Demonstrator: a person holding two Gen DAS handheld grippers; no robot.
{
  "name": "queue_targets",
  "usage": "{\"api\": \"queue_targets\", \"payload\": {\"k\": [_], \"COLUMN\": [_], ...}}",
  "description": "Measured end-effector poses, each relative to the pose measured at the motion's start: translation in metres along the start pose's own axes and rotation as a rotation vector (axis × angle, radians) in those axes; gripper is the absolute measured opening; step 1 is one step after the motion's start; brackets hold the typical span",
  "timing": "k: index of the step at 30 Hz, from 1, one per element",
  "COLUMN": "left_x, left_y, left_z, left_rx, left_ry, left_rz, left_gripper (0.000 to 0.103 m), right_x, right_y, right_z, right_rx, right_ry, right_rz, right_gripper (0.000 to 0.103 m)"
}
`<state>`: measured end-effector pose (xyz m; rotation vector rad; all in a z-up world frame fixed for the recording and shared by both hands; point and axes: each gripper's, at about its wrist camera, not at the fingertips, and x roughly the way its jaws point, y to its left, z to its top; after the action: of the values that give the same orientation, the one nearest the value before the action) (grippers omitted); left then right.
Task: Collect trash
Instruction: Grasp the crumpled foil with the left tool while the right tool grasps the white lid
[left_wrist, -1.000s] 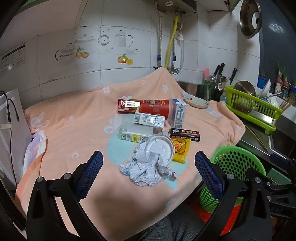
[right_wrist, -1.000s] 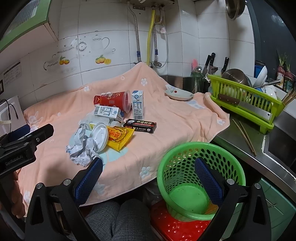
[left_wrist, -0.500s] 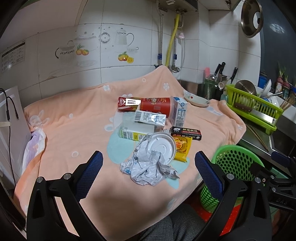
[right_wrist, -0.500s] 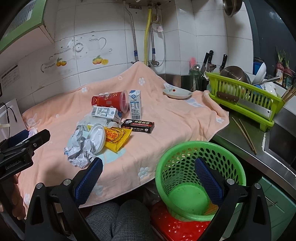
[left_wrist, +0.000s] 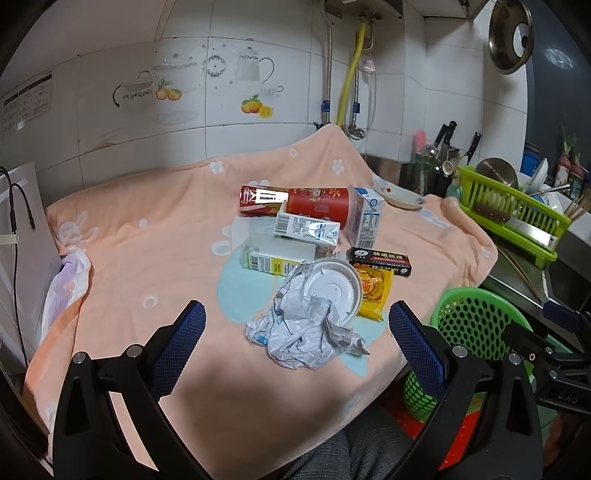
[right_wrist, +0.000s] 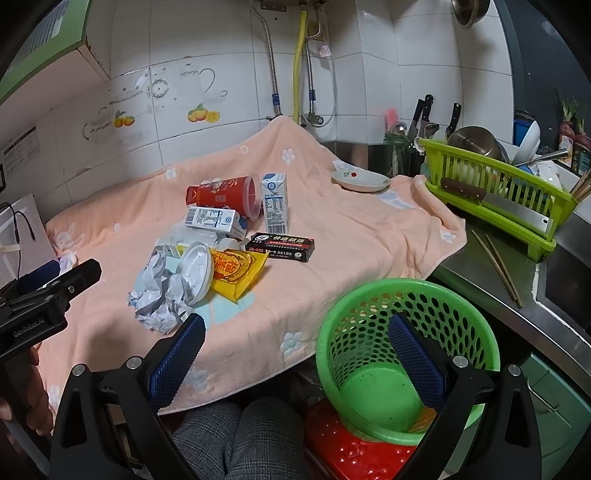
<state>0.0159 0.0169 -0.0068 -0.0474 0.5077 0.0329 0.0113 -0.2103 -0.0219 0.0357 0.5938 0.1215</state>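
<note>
Tiled kitchen wall (left_wrist: 258, 140) at the back, peach blanket (left_wrist: 147, 251) over the counter w/ the trash pile mid-cloth: crumpled paper (left_wrist: 303, 332), white lid (left_wrist: 332, 290), cartons, red cup (left_wrist: 317, 208). Left gripper (left_wrist: 297, 332) wide open, empty, above the paper. Right gripper (right_wrist: 295, 347) wide open, empty, over the blanket edge by the green basket (right_wrist: 406, 332); dish rack (right_wrist: 498, 195) far right.

On the peach flowered blanket (right_wrist: 351, 236) lay:
- one crumpled grey-white paper wad (left_wrist: 303, 332)
- one round white plastic lid (left_wrist: 334, 288)
- one yellow foil snack packet (right_wrist: 236, 267)
- one long black cardboard box (right_wrist: 280, 246)
- one red paper cup (right_wrist: 225, 194) on its side
- three white drink cartons (right_wrist: 275, 201), with one upright and two lying flat
- one small white saucer (right_wrist: 360, 181)

Beside the blanket stood one green perforated plastic basket (right_wrist: 402, 295) and one green plastic dish rack (right_wrist: 495, 184).
</note>
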Motion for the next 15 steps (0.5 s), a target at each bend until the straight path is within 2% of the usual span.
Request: {"api": "queue_targets", "payload": {"k": [10,15], "left_x": [0.019,0.03], "left_y": [0.023,0.032], "left_z": [-0.003,-0.007], "left_rx": [-0.041,-0.052], "left_ry": [0.046,0.073], "left_rz": [0.027,0.034], "left_gripper": [0.098,0.098], "right_x": [0.018,0.032], "right_y": [-0.007,-0.004], "right_z": [0.006,0.011], "right_rx": [0.001,-0.005], "right_ry": [0.02,0.038], "right_rz": [0.006,0.041], "right_gripper": [0.096,0.096]}}
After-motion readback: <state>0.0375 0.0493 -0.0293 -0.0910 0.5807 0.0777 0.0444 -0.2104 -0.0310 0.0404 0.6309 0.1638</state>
